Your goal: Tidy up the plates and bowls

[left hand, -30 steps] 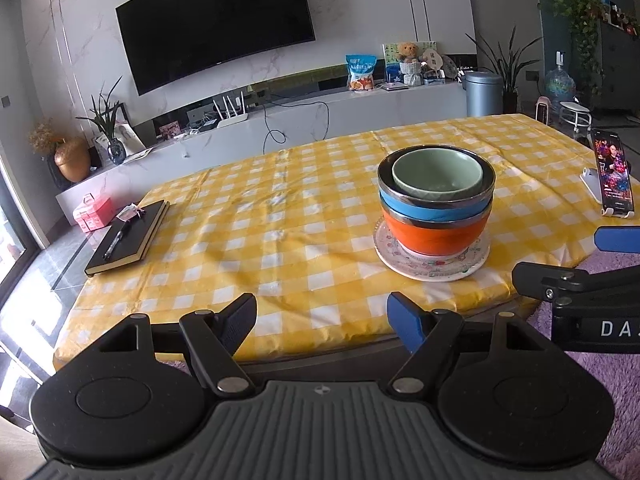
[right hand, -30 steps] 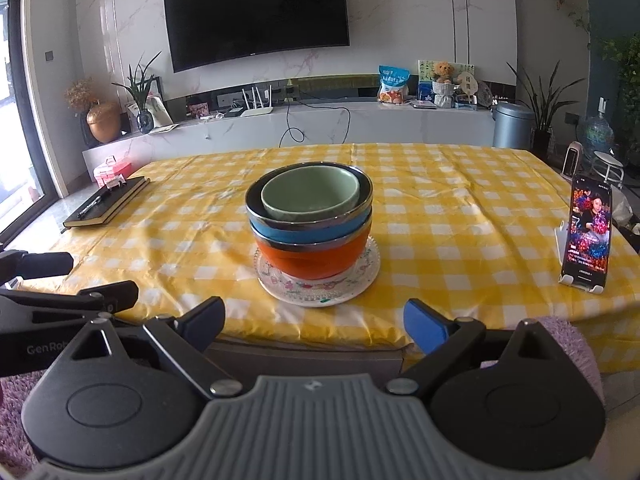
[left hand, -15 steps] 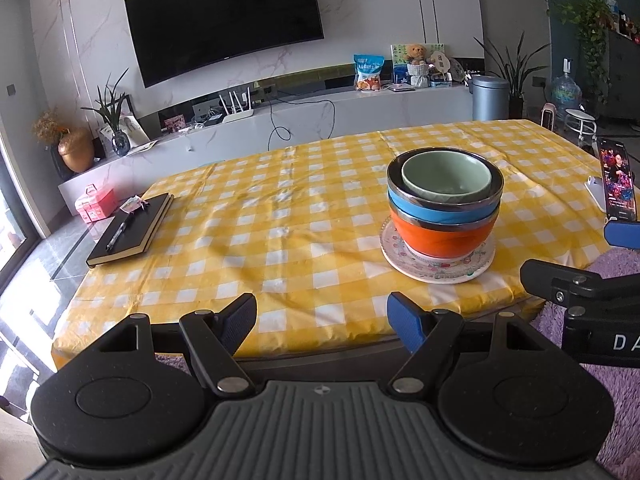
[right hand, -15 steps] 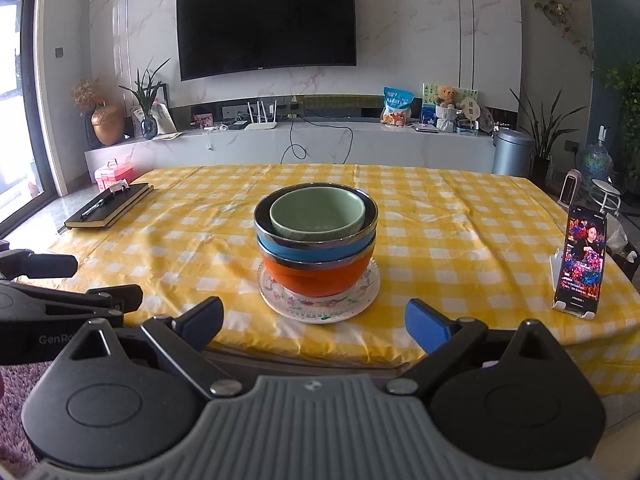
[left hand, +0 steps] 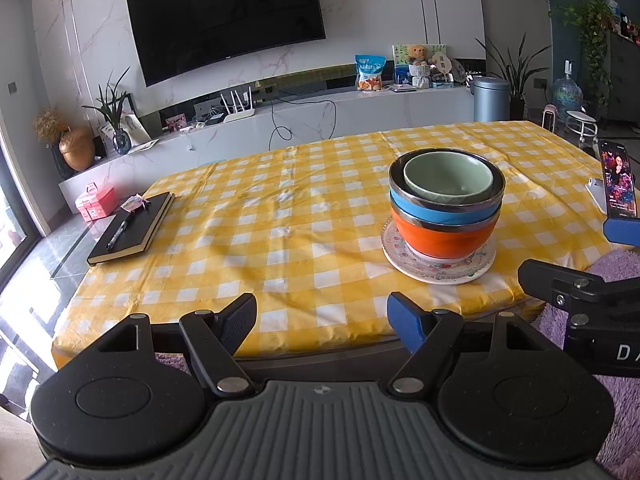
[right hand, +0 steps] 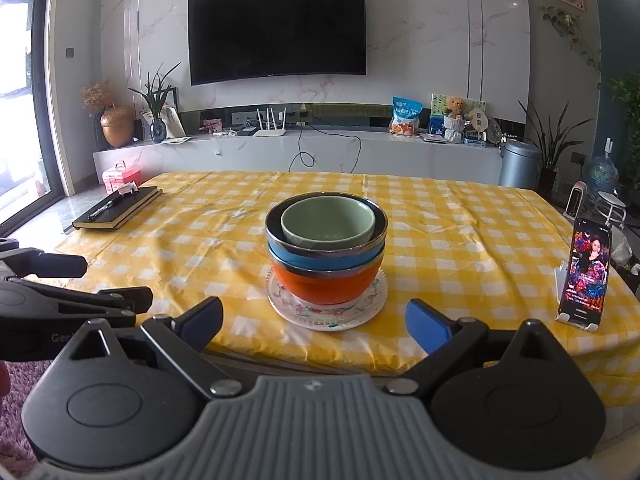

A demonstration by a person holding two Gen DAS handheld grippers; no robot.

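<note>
Over the last second the right-wrist view had tipped up a little, so the stack sat lower in frame and more wall showed, while the bowls themselves had not shifted; I judged the task finished or not yet begun.

Nearest, the left gripper (left hand: 322,318) stood with jaws wide and nothing between them, and the right gripper (right hand: 314,322) likewise gaped empty. Just past it at twelve o'clock, the floral plate (right hand: 326,314) carried the orange bowl (right hand: 326,286), the blue bowl (right hand: 324,258) and the green bowl (right hand: 328,222), nested upright. The yellow checked tablecloth (right hand: 460,240) lay flat (slightly creased), with a black notebook (right hand: 118,208) at ten o'clock and a propped phone (right hand: 586,278) at three. Farthest, the television (right hand: 276,26) hung over a marble console.
</note>
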